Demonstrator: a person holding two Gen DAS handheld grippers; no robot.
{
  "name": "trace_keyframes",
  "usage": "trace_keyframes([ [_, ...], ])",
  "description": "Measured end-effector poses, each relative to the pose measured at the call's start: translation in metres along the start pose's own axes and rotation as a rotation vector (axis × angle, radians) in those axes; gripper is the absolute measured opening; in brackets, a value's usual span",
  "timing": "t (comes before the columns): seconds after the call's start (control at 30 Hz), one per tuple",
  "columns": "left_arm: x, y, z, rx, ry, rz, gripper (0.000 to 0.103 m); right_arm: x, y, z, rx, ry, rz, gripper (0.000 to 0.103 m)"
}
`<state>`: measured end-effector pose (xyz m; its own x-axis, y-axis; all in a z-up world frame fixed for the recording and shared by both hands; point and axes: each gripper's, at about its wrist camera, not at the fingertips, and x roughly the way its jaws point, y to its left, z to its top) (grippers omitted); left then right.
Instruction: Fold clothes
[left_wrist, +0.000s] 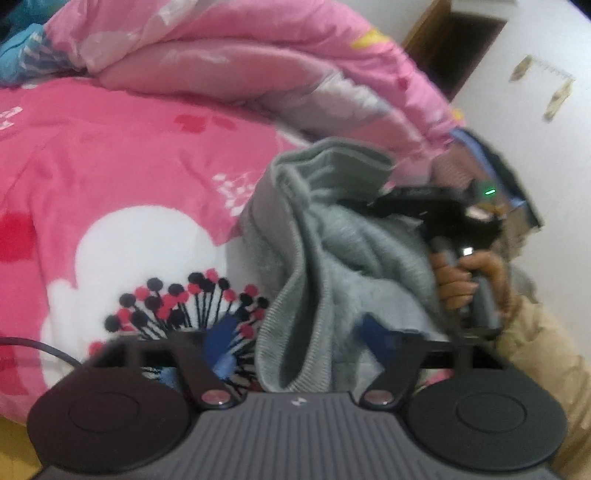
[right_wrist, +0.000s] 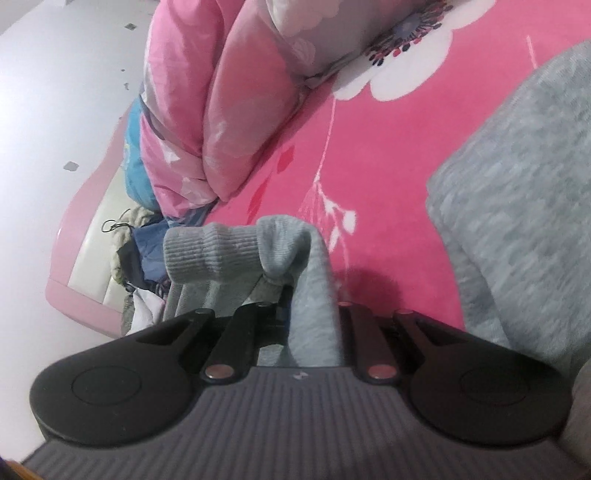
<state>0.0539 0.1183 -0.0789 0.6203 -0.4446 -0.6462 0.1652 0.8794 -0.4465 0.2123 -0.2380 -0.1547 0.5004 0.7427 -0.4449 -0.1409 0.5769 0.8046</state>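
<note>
1. Task item: a grey knit sweater (left_wrist: 332, 236), lifted in a bunch above a bed covered by a pink floral sheet (left_wrist: 110, 155). A rolled pink quilt (left_wrist: 229, 62) lay at the far side of the bed. In the right wrist view, a broad grey part of the same garment (right_wrist: 524, 192) hung or lay to the right, over the sheet; whether it touched the bed could not be told.

2. Left tongs (left_wrist: 295, 343): ribbed grey fabric ran down between the two fingers. They appeared closed on the sweater, though the pads themselves were hidden by cloth and motion blur.

3. Right tongs (right_wrist: 306, 306): a strip of grey fabric passed between the fingers, with a ribbed cuff (right_wrist: 207, 254) flopped over just beyond the tips. Judged clamped on the sweater near that cuff. In the left view, the person's hand (left_wrist: 461, 280) was seen gripping the handle of the right tool, just beside the bunched cloth.

4. Step in hand (judgement): the garment was held aloft at two points, not flat and not folded. This fitted either carrying it to spread on the bed or carrying a part across for a fold; the blur left that open.

5. Next move calls for (judgement): both grips kept firm, the fabric drawn taut between them so the bunching fell out, then lowered evenly onto bare sheet, away from the quilt.
</note>
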Motion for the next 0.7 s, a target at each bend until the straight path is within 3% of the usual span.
trace_keyframes([
  [0.03,0.005,0.0,0.0,-0.014,0.016,-0.014,0.023,-0.004,0.007,0.002,-0.023,-0.016,-0.009,0.01],
  [0.07,0.007,-0.001,-0.001,-0.025,0.022,-0.023,0.018,-0.007,0.015,0.003,-0.047,-0.032,-0.017,0.009],
  [0.2,0.0,-0.015,-0.004,0.013,-0.045,0.026,0.014,-0.022,0.044,0.01,-0.14,-0.096,-0.051,0.006],
  [0.43,-0.057,0.005,0.013,-0.062,-0.246,-0.045,0.013,-0.048,0.096,0.022,-0.303,-0.206,-0.11,0.005],
  [0.57,-0.097,0.031,0.029,-0.097,-0.384,-0.061,0.013,-0.026,0.158,0.053,-0.408,-0.215,-0.127,0.005],
  [0.7,-0.134,0.085,0.044,-0.159,-0.492,0.008,0.012,0.032,0.228,0.068,-0.558,-0.177,-0.134,0.005],
])
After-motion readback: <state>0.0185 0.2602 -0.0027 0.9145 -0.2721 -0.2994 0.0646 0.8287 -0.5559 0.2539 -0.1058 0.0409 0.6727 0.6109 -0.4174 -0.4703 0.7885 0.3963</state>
